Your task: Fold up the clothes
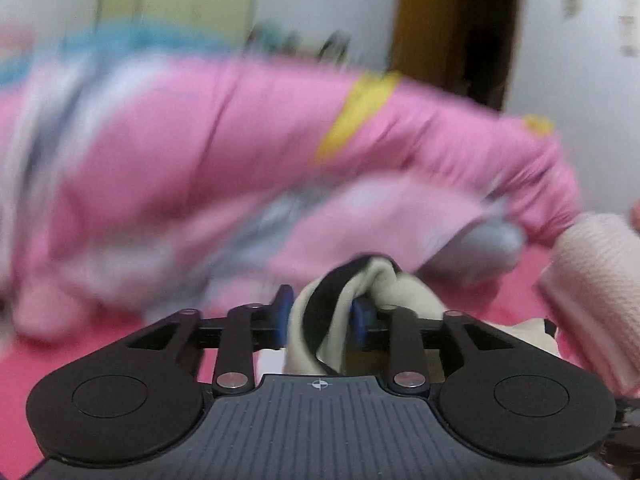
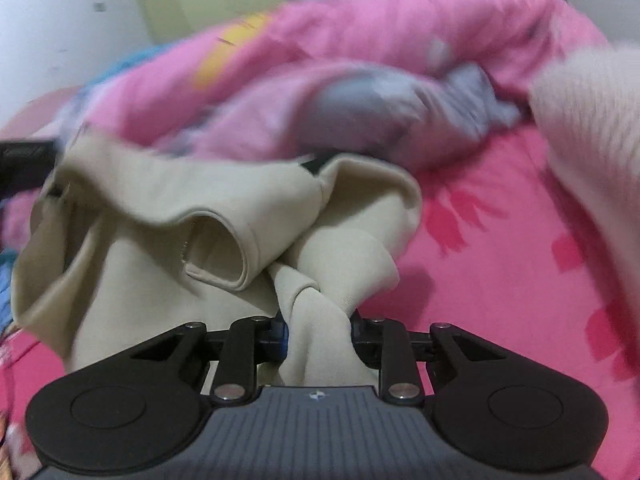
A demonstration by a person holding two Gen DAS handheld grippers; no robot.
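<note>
Here, both grippers clench one cream garment (image 2: 168,216) above the pink bedsheet (image 2: 500,248).
Left gripper (image 1: 322,314) and right gripper (image 2: 318,330) pinch bunched folds at 12 o'clock; thick wads could slip.

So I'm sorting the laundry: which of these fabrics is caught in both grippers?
The cream garment: bunched between both the left gripper and right gripper, unlike the pink quilt heaped behind.

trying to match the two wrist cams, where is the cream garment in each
Left wrist: cream garment low centre, bunched between the left gripper fingers.
Right wrist: cream garment fills the lower left, a twist running into the right gripper.
Shared landmark: pink quilt behind it.
</note>
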